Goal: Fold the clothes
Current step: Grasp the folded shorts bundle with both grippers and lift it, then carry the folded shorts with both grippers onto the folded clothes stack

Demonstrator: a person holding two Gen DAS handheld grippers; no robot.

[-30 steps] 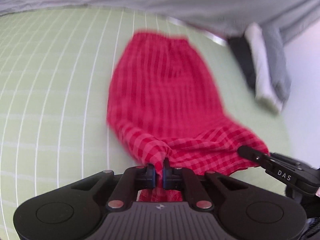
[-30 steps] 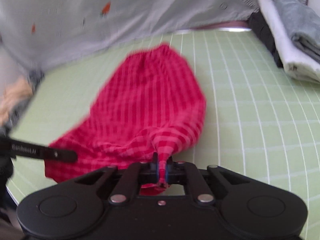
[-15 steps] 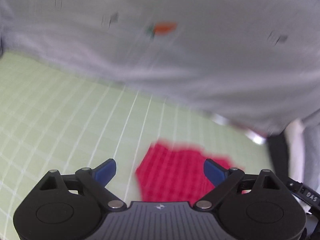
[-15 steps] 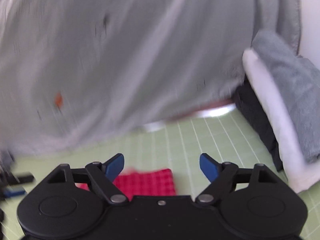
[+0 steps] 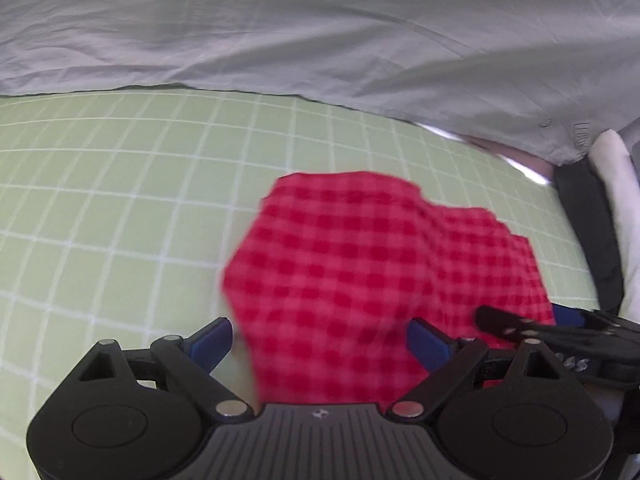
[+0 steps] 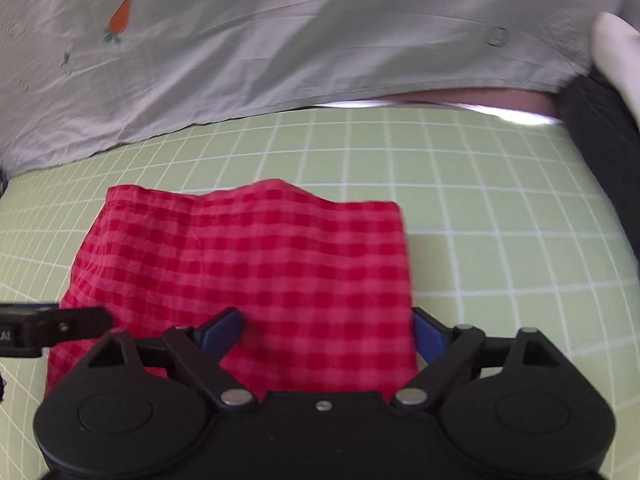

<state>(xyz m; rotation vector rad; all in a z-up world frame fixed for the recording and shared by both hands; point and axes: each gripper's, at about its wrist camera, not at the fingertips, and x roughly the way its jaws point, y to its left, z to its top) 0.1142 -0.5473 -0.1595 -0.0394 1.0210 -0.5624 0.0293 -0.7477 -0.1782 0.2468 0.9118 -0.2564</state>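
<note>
Now that both tools have let go of the corners they pinched a second ago, the red checked cloth [image 6: 248, 280] lies doubled over on the green grid mat [image 6: 500, 208]. Left gripper [image 5: 320, 340] stands spread wide over it, pressing nothing, while the right gripper [image 6: 326, 330] is opening, cloth beneath but unpinched. That fold looks finished; another probably comes next.

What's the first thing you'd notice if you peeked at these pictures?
The bright red checked cloth jumps out: it lies folded on the pale green grid mat, right in front of both grippers. The right gripper is opening above the cloth's near edge, gripping nothing. Behind the mat hangs a big grey sheet with a little orange carrot printed at its upper left.
</note>
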